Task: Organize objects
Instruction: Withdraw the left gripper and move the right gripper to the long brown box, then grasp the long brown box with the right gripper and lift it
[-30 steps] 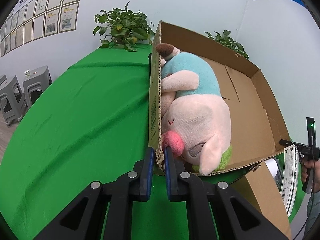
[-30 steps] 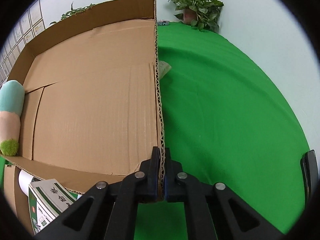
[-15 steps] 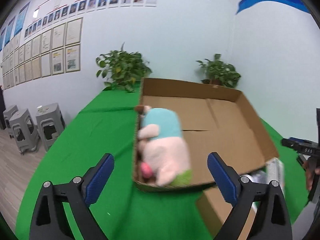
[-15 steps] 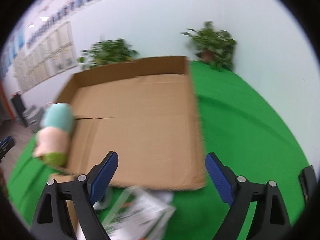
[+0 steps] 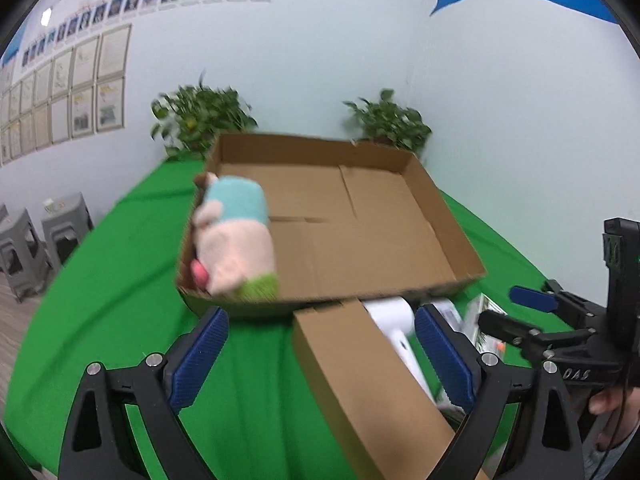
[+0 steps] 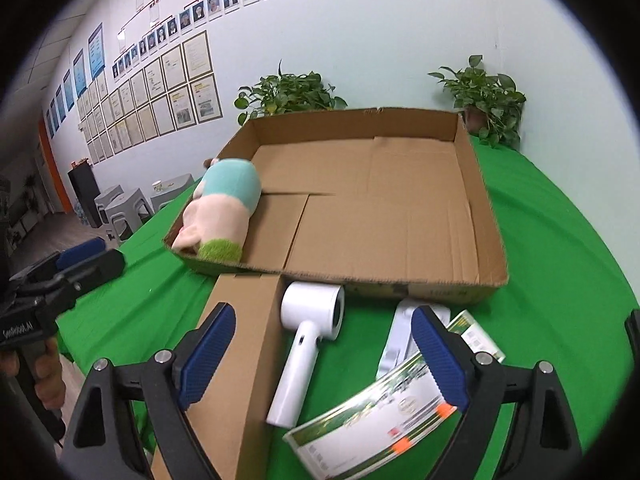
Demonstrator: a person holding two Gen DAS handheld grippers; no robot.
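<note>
A green-covered surface (image 6: 560,240) carried a wide cardboard tray (image 6: 486,216) beyond the tongs, with a brown box (image 6: 240,340), white hair dryer (image 6: 308,328) and printed carton (image 6: 372,432) nearer them.

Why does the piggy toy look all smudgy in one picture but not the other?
Left wrist view: motion blur smears the plush pig and cardboard box. Right wrist view: both are sharper, only the near packet is soft. Both views bend at their round, dark edges.
</note>
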